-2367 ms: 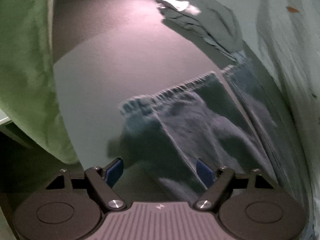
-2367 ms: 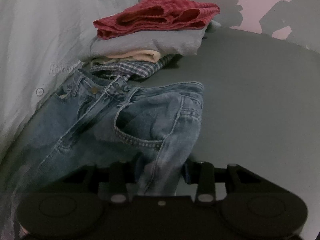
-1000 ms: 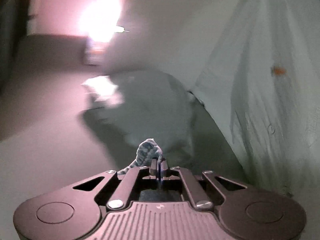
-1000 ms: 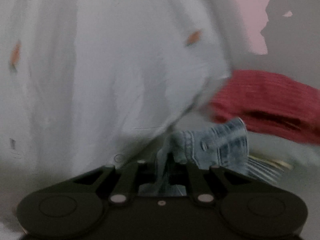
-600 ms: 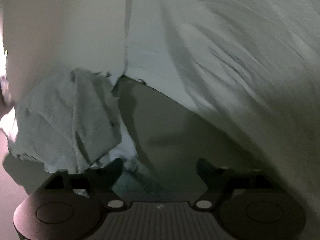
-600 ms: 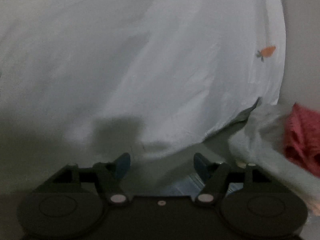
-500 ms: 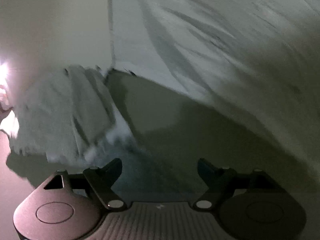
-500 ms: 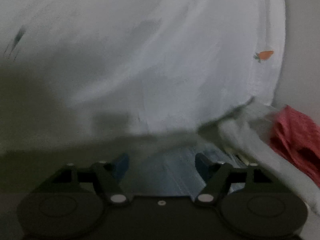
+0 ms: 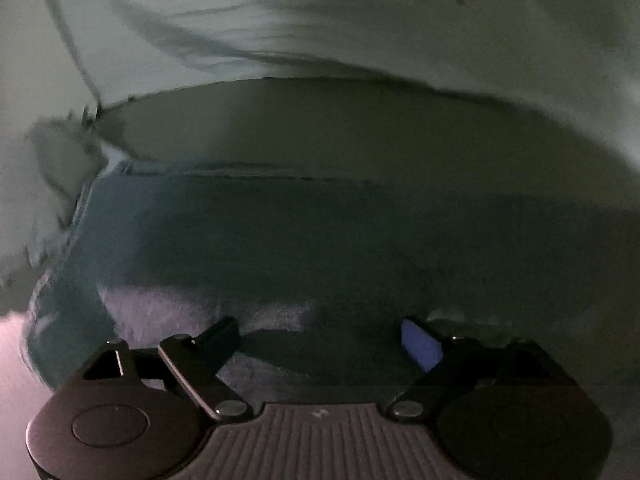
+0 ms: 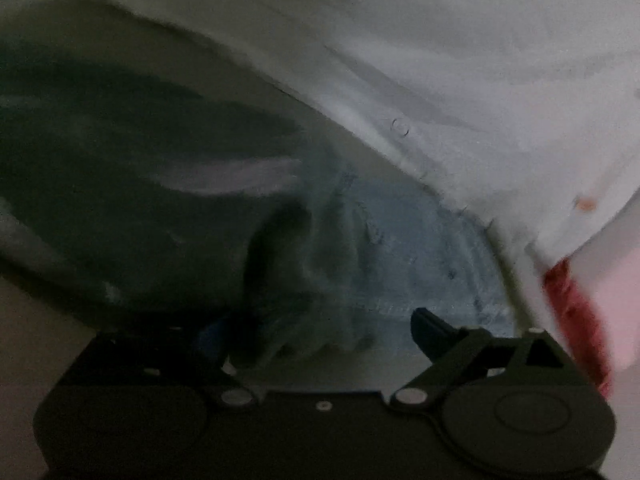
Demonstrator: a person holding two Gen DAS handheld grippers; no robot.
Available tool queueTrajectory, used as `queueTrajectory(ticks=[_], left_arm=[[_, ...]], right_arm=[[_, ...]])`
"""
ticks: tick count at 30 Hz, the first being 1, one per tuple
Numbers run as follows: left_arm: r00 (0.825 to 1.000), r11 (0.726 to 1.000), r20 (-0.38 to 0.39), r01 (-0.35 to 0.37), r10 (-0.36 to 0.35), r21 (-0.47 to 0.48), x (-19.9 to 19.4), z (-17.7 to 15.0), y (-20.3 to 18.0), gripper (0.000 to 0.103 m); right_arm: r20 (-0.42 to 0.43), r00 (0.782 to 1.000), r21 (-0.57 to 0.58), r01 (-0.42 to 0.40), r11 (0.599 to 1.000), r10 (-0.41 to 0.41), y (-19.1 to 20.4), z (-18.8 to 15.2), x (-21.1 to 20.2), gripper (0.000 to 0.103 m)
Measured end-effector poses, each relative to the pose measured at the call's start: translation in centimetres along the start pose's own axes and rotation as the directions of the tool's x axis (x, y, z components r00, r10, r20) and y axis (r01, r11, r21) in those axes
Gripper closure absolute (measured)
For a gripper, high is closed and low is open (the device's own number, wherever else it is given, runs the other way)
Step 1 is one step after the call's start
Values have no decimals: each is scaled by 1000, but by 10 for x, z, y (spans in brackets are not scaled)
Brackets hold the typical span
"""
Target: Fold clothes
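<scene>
both our grippers have dropped lower over the folded blue denim jeans [image 9: 304, 248] since half a second ago. we hold the left gripper [image 9: 320, 344] spread, nothing between its fingers; the right gripper [image 10: 320, 336] gapes too, above the lighter denim. jeans lie just beside the pale carrot-print sheet [image 9: 360, 28].

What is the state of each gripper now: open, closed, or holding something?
Left gripper: open, holding nothing, over the jeans.
Right gripper: open, holding nothing; denim lies between its fingers.
</scene>
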State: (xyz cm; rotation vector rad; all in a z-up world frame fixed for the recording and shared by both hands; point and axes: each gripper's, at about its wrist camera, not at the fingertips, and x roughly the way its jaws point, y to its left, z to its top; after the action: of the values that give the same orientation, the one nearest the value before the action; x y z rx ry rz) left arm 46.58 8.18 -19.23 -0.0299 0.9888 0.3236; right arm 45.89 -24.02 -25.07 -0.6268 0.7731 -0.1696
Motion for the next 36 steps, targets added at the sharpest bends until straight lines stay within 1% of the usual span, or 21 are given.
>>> queueTrajectory(ticks=[2, 4, 5, 7, 9, 13, 14, 17, 19, 20, 21, 22, 23, 25, 26, 28, 30, 32, 34, 35, 36], left_arm=[[1000, 1000, -13, -7, 7, -4, 9, 1, 1, 11], [999, 997, -38, 9, -11, -73, 19, 4, 12, 3], [998, 994, -51, 19, -24, -105, 23, 5, 19, 1], [997, 992, -58, 36, -44, -122, 27, 6, 26, 0], [997, 991, -57, 49, -57, -121, 30, 5, 31, 0], [997, 991, -46, 58, -64, -121, 32, 4, 36, 0], [997, 991, -50, 59, -66, -120, 33, 5, 38, 0], [996, 992, -59, 63, -70, -113, 34, 7, 39, 0], [996, 992, -58, 64, -71, -110, 33, 6, 38, 0], [996, 992, -58, 65, -72, -109, 33, 5, 37, 0], [996, 992, -57, 66, -72, -108, 32, 5, 37, 0], [996, 992, -57, 67, -73, -107, 32, 4, 36, 0], [996, 992, -56, 67, -73, -105, 31, 4, 35, 0], [996, 992, -49, 67, -73, -105, 31, 4, 35, 0], [996, 992, -45, 67, -72, -105, 32, 4, 35, 0], [997, 992, -41, 66, -71, -105, 30, 2, 34, 0], [997, 992, -41, 66, -70, -105, 30, 2, 34, 0], [997, 992, -41, 65, -70, -105, 29, 2, 34, 0], [997, 992, -39, 64, -69, -106, 29, 2, 34, 0], [997, 992, -36, 64, -68, -106, 29, 2, 34, 0], [997, 992, -32, 64, -68, -106, 29, 1, 34, 0]], right_arm=[[30, 996, -22, 80, 997, -79, 3, 9, 5, 8], [45, 990, -74, 136, 988, -133, 4, 9, 5, 7], [53, 986, -100, 164, 981, -159, 5, 9, 5, 7], [87, 980, -123, 189, 974, -179, -4, -6, -8, 7], [52, 989, -26, 140, 990, -139, -21, -23, -27, 7], [-49, 999, 102, -3, 995, 8, -32, -44, -23, 7], [-71, 996, 136, -37, 990, 47, -35, -49, -23, 7], [-32, 986, 308, -144, 941, 161, -69, -42, -27, 7], [30, 958, 470, -264, 842, 284, -100, -47, -26, 7], [80, 933, 547, -335, 767, 350, -115, -51, -25, 7], [133, 913, 613, -381, 692, 385, -128, -57, -24, 7], [191, 896, 681, -415, 604, 400, -146, -63, -21, 6], [231, 891, 730, -425, 536, 392, -150, -70, -25, 4], [271, 901, 825, -398, 401, 338, -173, -83, -7, 3], [248, 922, 876, -345, 338, 297, -185, -91, 7, 3], [180, 957, 939, -236, 250, 229, -202, -101, 40, 2], [103, 974, 971, -142, 191, 201, -213, -108, 79, 2], [65, 982, 980, -96, 174, 176, -220, -108, 105, 3], [53, 985, 977, -85, 194, 164, -223, -102, 125, 6], [34, 987, 976, -67, 205, 159, -223, -99, 135, 23], [26, 986, 977, -60, 206, 164, -223, -95, 141, 33]])
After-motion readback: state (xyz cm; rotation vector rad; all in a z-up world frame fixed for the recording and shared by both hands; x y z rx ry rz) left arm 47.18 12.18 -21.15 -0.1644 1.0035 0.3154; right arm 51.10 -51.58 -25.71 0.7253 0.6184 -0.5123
